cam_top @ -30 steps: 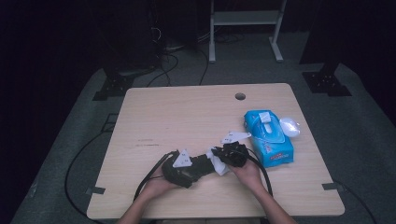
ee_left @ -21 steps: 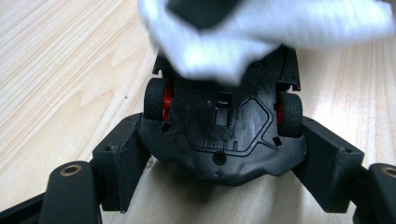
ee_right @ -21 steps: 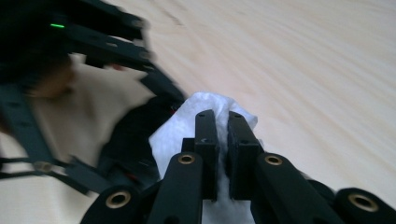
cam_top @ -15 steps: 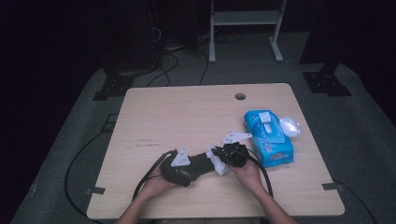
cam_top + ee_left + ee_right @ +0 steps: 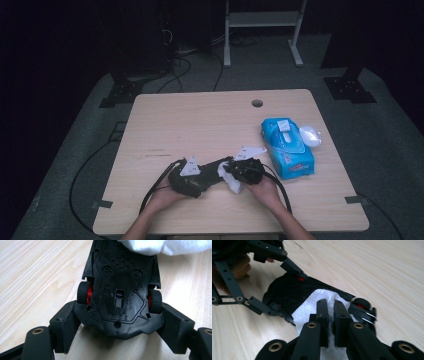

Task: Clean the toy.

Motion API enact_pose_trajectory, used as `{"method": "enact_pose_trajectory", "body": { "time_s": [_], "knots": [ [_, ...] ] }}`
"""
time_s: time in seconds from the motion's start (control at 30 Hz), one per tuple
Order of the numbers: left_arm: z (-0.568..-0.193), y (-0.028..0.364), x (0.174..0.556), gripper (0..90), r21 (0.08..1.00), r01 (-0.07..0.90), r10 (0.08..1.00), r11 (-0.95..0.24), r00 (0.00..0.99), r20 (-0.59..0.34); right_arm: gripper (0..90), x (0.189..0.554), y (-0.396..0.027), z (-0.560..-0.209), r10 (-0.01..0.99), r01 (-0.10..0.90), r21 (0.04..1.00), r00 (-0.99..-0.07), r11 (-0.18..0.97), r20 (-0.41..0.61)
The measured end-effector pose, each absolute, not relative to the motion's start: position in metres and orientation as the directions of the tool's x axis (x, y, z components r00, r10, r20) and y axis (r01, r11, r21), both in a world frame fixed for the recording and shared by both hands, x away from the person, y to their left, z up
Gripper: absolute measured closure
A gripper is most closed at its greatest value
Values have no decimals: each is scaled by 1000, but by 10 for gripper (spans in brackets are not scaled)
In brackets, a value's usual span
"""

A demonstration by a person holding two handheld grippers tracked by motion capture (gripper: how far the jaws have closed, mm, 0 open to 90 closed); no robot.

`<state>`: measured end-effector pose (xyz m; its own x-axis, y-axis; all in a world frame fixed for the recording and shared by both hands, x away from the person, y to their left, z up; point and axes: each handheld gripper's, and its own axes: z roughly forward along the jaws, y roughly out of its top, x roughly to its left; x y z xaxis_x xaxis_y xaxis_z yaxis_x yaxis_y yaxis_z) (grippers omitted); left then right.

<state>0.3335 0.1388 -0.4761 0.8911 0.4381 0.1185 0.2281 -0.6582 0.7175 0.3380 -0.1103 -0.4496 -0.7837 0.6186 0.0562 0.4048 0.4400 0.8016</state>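
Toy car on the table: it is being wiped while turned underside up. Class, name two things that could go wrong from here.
1. The left gripper clamps the toy car only at one end, beside the wheels; a hard wipe might twist it loose.
2. The right gripper pinches just a fold of the white wipe, so the wipe might slip out.
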Motion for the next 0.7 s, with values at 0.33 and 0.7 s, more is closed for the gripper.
{"method": "enact_pose_trajectory", "body": {
  "time_s": [0.33, 0.7],
  "knots": [
    [-476, 141, 336, 240, 719, 234, 444, -655, 889, 115, 840, 335, -115, -449, 641, 402, 799, -767, 447, 26],
    [-476, 145, 340, 240, 717, 252, 469, -649, 876, 116, 840, 335, -120, -450, 633, 419, 790, -772, 448, 51]
  ]
}}
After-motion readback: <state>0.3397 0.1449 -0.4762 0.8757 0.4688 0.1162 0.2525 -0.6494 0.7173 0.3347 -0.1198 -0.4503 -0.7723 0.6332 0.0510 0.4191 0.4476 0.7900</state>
